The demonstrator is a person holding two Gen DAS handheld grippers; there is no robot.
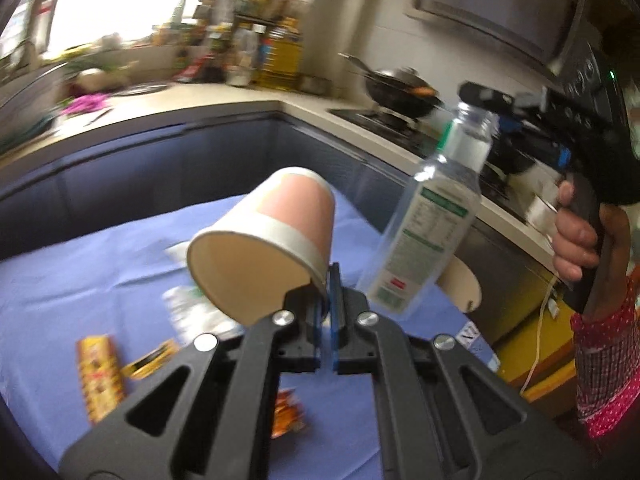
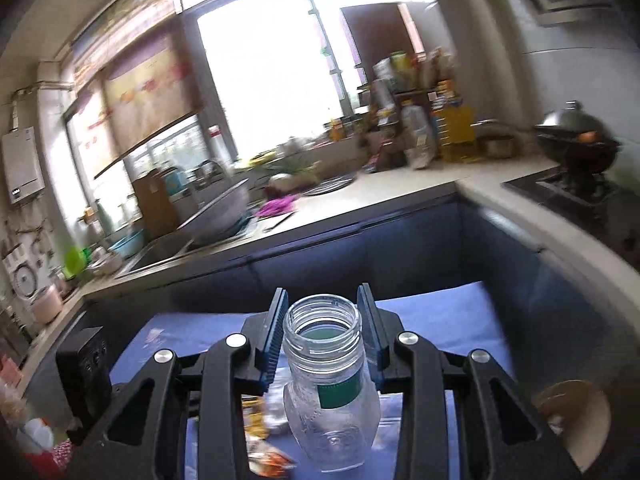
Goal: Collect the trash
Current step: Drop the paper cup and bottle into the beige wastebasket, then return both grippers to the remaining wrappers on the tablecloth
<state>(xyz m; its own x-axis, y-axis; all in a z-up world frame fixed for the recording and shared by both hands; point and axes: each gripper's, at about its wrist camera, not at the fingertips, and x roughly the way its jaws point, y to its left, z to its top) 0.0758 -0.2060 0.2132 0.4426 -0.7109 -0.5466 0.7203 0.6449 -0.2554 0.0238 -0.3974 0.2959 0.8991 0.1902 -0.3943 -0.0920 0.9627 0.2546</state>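
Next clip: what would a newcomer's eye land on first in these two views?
The paper cup, tipped on its side above the blue tablecloth, its rim pinched in the shut left tool. Next, the clear uncapped bottle, held at the neck by the right tool; from the left wrist it hangs slanted in front of the stove. Wrappers lie on the cloth below.
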